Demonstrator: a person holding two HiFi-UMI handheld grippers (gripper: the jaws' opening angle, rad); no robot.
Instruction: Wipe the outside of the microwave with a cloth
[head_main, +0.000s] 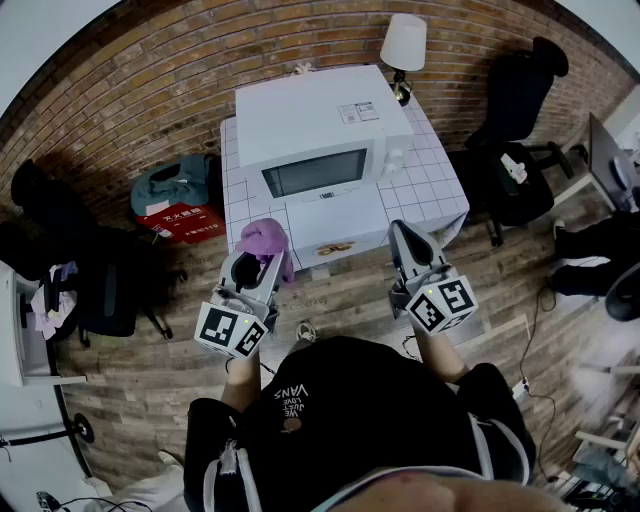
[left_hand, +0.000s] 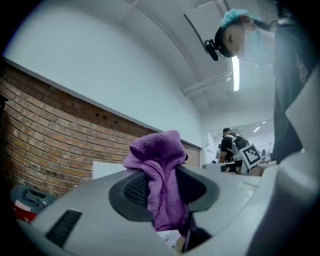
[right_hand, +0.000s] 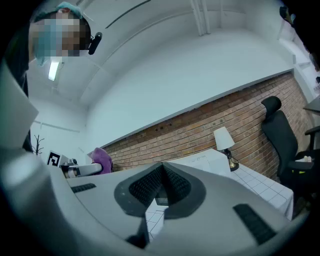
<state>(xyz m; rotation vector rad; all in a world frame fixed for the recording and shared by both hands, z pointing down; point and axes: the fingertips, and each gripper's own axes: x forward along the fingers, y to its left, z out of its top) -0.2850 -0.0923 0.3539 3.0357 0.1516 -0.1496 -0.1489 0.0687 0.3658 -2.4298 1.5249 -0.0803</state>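
Left claw (head_main: 263, 268) pinched tight on purple cloth (head_main: 262, 238), cloth bunched up above tips. Right claw (head_main: 404, 236) closed, nothing in it. I hold both side by side, in front of table (head_main: 243, 205). Microwave (head_main: 318, 128) sits on table, door facing me, cloth not touching it. Lamp (head_main: 403, 42) behind it, by brick wall (head_main: 150, 80).

Microwave (head_main: 320, 130) is taking up most of the counter (head_main: 432, 190). Bare tile strips are lying open along its right side and front. Lamp (head_main: 403, 45) is crowding the back right corner, just beside the microwave. Office chair (head_main: 515, 110) is standing near the counter's right edge. Teal bag (head_main: 178, 182) and red box (head_main: 187, 222) are blocking the left side. Wood floor (head_main: 340, 290) in front is lying open.
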